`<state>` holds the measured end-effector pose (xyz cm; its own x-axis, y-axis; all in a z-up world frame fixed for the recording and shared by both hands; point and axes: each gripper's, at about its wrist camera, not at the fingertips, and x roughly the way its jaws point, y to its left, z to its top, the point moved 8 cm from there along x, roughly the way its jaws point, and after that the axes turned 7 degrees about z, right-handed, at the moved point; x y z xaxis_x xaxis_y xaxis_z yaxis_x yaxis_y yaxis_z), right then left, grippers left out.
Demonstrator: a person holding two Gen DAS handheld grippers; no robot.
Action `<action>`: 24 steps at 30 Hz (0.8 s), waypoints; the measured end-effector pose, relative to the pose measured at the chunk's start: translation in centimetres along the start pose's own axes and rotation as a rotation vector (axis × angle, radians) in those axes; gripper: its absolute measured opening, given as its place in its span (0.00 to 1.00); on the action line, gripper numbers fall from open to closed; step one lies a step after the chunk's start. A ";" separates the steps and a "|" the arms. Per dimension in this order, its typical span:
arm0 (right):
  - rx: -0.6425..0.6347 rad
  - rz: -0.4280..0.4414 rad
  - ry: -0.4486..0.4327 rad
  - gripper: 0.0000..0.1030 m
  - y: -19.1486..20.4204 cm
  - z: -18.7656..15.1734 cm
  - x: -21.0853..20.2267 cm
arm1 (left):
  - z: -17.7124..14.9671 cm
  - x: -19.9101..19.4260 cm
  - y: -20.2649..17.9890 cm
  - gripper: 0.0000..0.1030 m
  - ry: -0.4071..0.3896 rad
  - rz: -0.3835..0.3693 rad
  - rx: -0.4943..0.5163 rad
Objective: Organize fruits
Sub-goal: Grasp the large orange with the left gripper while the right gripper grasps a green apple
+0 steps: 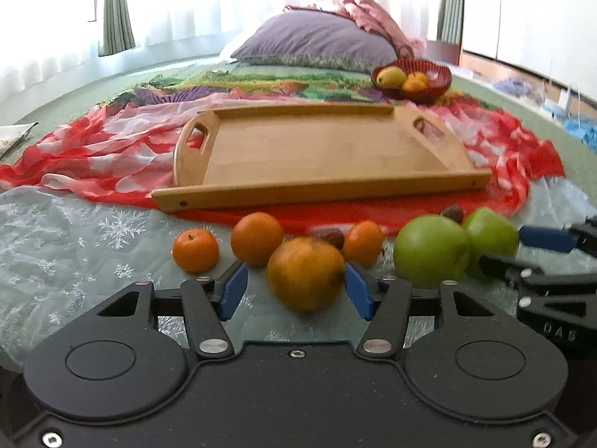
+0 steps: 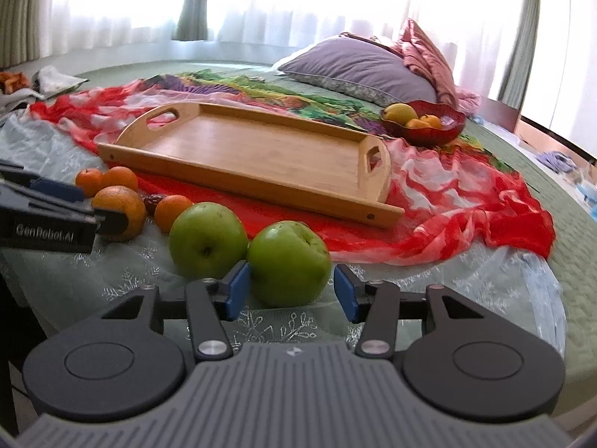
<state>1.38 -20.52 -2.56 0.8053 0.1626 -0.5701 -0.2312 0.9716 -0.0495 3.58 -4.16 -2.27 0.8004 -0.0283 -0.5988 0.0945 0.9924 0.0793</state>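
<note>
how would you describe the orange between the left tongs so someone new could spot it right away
Start at the wooden tray on the red scarf; a row of fruit lies on the bed in front of it. The large orange sits nearest the camera, between the blue pads of the left tongs, bigger and duller-skinned than the small mandarins behind.

Room setting. A bed covered by a green quilted bedspread [image 2: 496,171] fills both views. A purple pillow [image 1: 317,39] lies at 12 o'clock in the left wrist view, with a pink ruffled cushion [image 1: 369,9] leaning behind it at 1 o'clock. Sheer white curtains [image 2: 298,3] span the windows behind, strongly backlit by daylight, flanked by grey-green drapes [image 1: 115,7] at 11 o'clock. A red-and-white scarf [image 2: 447,201] and a translucent snowflake-patterned cloth [image 1: 74,239] overlie the bedspread.
</note>
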 end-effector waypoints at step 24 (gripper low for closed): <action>-0.002 0.074 0.021 0.58 -0.5 -0.4 3.4 | -1.4 1.4 -0.3 0.45 -0.027 -0.023 0.001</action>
<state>3.97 -20.50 -4.80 0.7746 0.2304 -0.5890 -0.2908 0.9567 -0.0081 3.90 -4.34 -4.25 0.8139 -0.0549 -0.5785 0.1141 0.9913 0.0664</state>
